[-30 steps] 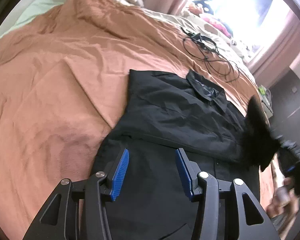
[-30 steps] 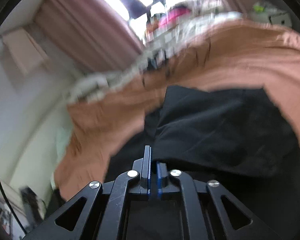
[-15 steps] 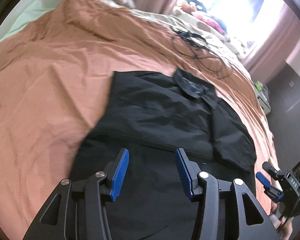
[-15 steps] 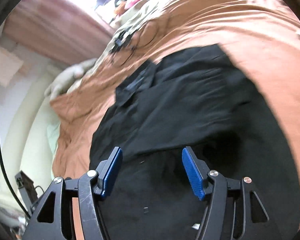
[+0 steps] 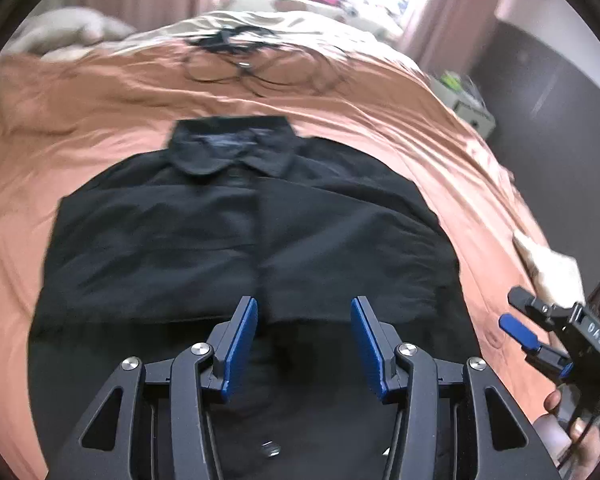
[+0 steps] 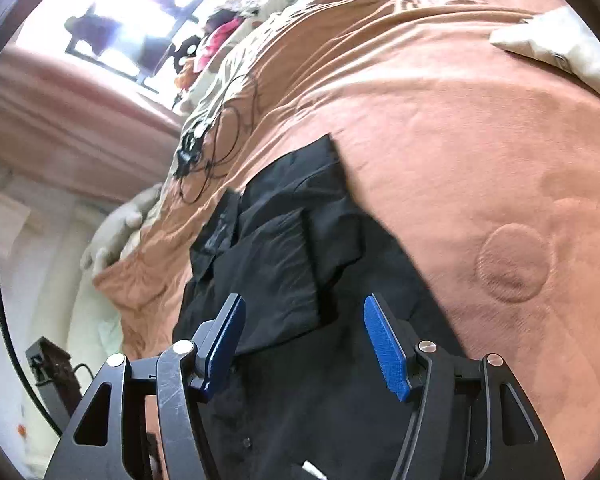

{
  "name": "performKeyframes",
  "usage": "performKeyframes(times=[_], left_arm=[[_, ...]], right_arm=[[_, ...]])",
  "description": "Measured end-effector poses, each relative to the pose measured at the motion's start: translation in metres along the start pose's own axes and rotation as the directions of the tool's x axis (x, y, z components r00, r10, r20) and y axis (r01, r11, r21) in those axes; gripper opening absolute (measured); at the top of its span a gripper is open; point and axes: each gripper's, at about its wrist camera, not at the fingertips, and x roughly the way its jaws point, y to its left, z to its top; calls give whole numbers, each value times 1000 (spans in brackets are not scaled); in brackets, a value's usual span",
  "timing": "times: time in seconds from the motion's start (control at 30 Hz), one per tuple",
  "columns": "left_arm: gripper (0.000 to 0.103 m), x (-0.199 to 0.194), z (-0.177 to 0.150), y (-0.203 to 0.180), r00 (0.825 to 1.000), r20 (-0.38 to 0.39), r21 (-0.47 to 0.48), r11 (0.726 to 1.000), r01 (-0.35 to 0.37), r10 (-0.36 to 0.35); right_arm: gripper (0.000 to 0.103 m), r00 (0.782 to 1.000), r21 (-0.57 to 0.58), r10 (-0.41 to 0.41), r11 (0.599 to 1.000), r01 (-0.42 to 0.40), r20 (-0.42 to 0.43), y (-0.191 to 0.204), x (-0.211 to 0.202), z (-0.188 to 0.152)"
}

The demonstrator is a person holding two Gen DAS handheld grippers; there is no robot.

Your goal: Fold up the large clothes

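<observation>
Pink curtains [image 5: 428,8] frame a bright window beyond a bed [image 5: 100,92] covered in a rust-orange sheet. On it lies a black shirt [image 5: 204,240], collar [image 5: 228,146] toward the window, both sides folded in so that the edges meet down the middle. A loose black cable [image 5: 236,64] sits on the sheet beyond the collar, apart from the shirt. Over the shirt's lower part, the left gripper [image 5: 304,344] hangs with blue pads spread and nothing between them. Off the shirt's right edge, the right gripper [image 5: 518,320] is held in a hand [image 5: 576,432]; its jaws have just been opening and now stand spread over the cloth, gripping nothing. A pale cloth [image 6: 560,48] lies at the bed's edge.
</observation>
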Motion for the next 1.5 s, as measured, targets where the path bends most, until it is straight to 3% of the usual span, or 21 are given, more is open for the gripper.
performKeyframes(times=[0.1,0.27,0.43,0.63,0.73,0.8,0.87,0.93,1.03,1.23,1.5], left_arm=[[52,22,5,-28,999,-35,44,999,16,-14],[72,55,9,-65,998,-68,85,996,22,-16],[72,87,9,-98,994,-105,155,988,18,-1],[72,128,4,-112,985,-142,196,978,-70,99],[72,134,-2,-115,983,-121,230,967,-106,137],[63,131,-2,-113,985,-111,234,967,-101,129],[33,125,-2,-111,988,-121,229,971,-64,94],[9,114,1,-109,987,-99,238,966,-101,128],[6,91,9,-96,994,-88,192,980,-52,70],[5,31,24,-64,999,-1,163,986,-43,44],[5,-43,41,18,991,100,56,993,-99,93]], right_arm=[[62,1000,42,4,999,-5,12,-10,-1,8],[62,999,125,19,992,-23,36,-35,-7,20],[62,998,189,22,981,-34,64,-54,-12,28],[62,997,219,31,975,-45,69,-65,-9,35],[62,997,225,34,973,-48,65,-67,-7,36],[62,997,219,36,975,-49,63,-67,-6,37],[62,997,213,45,975,-56,59,-64,-4,36],[62,997,205,54,977,-64,53,-61,-2,35],[62,997,187,64,980,-70,40,-54,3,32],[62,998,139,66,988,-67,11,-36,14,25],[62,998,58,56,997,-55,-12,-12,31,17]])
